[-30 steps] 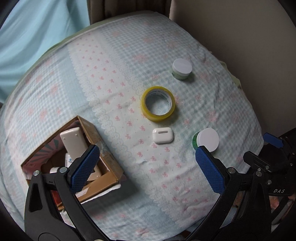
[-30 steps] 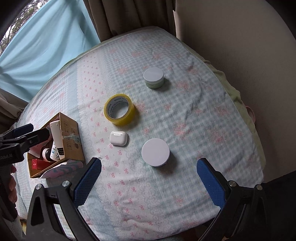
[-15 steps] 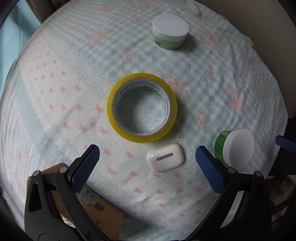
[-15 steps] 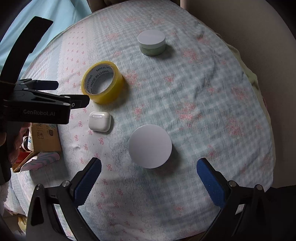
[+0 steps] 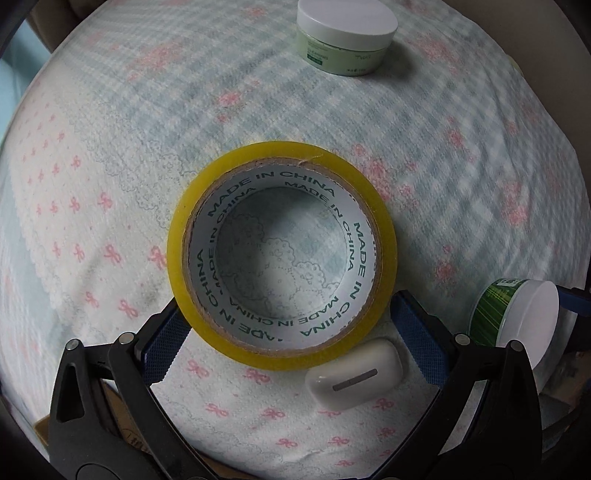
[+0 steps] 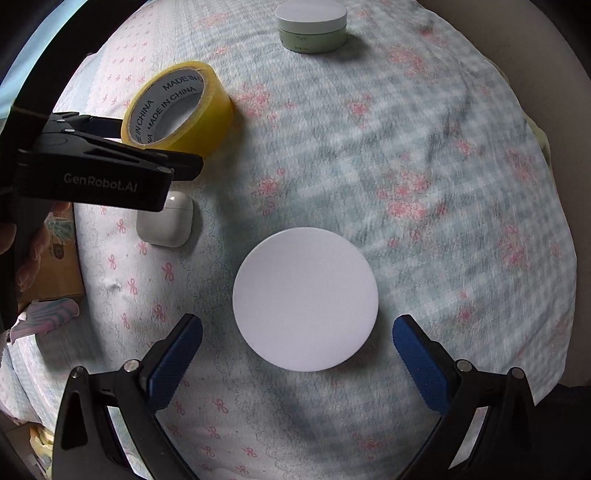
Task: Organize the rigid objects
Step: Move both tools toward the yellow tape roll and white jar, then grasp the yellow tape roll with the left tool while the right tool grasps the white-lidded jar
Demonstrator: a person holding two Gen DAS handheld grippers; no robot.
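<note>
The left gripper [image 5: 288, 332] is low over the yellow tape roll [image 5: 282, 254], which lies flat on the bed cover [image 5: 461, 166], a checked cloth with pink bows. Its jaws are spread wide, one blue pad at each side of the near part of the roll. The left pad [image 5: 162, 347] seems to be just beside the roll wall; I cannot tell if it touches. The right pad [image 5: 417, 339] is near the roll but apart from it. The roll is not grasped.

A white earbud case [image 5: 354, 376] lies just beside the near right edge of the roll, between the two pads of this gripper. Farther on the cover stands a pale green jar with a white lid [image 5: 347, 33], well apart from the roll. At the right edge there is a dark green jar with a white lid [image 5: 517, 321].

From the right wrist view, the right gripper [image 6: 295, 354] is over this same jar, and only its round white lid [image 6: 306, 299] shows. The jaws are released and wide, one pad at each side of the near part of the lid, and they do not touch it. In this view the tape roll [image 6: 177, 107] is at the upper left with the left gripper [image 6: 147, 147] at it, and the earbud case [image 6: 166, 221] is partly hidden under that gripper. A cardboard box [image 6: 55, 266] is at the left edge of the bed
</note>
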